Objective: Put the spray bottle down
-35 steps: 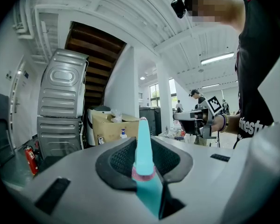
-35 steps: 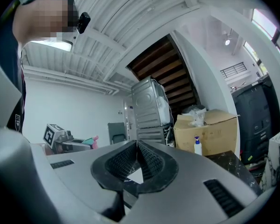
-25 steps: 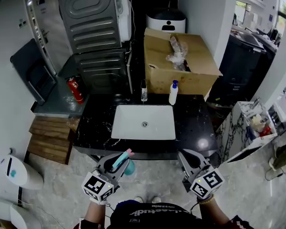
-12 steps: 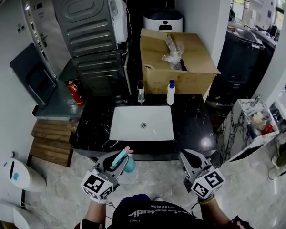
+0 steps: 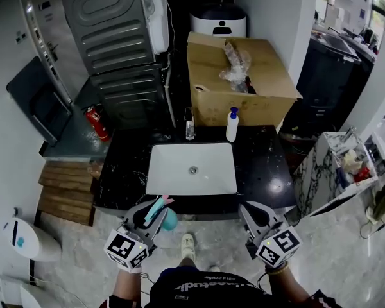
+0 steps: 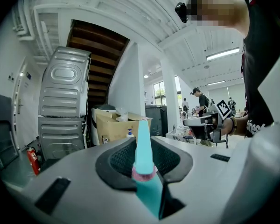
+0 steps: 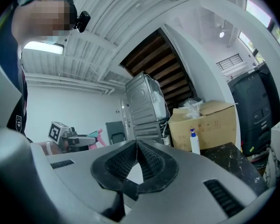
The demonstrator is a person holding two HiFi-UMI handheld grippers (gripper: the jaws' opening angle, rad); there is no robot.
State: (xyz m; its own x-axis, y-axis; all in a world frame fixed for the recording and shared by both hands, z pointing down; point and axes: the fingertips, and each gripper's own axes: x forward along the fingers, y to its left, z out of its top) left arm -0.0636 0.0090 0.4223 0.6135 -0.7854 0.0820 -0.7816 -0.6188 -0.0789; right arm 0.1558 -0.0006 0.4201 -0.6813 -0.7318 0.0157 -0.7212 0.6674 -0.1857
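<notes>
Left gripper [image 5: 155, 212] at seven o'clock of white sink [image 5: 208, 178], just off counter's front edge. Jaws clamped on teal spray bottle [image 5: 169, 221], pink-ringed neck between pads, tip toward twelve. Bottle in air over floor, short of black marble countertop [image 5: 263, 165]. Right gripper [image 5: 250, 212] at five o'clock, jaws pressed together, nothing between. Pump bottle [image 5: 231, 126] and faucet [image 5: 190, 124] at sink's twelve, cardboard box [image 5: 244, 98] behind.

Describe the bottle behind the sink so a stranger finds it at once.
On the black counter, behind the white sink, stands a slim white bottle before the cardboard box. Unlike the dark tap beside it, it has a blue pump top.
</notes>
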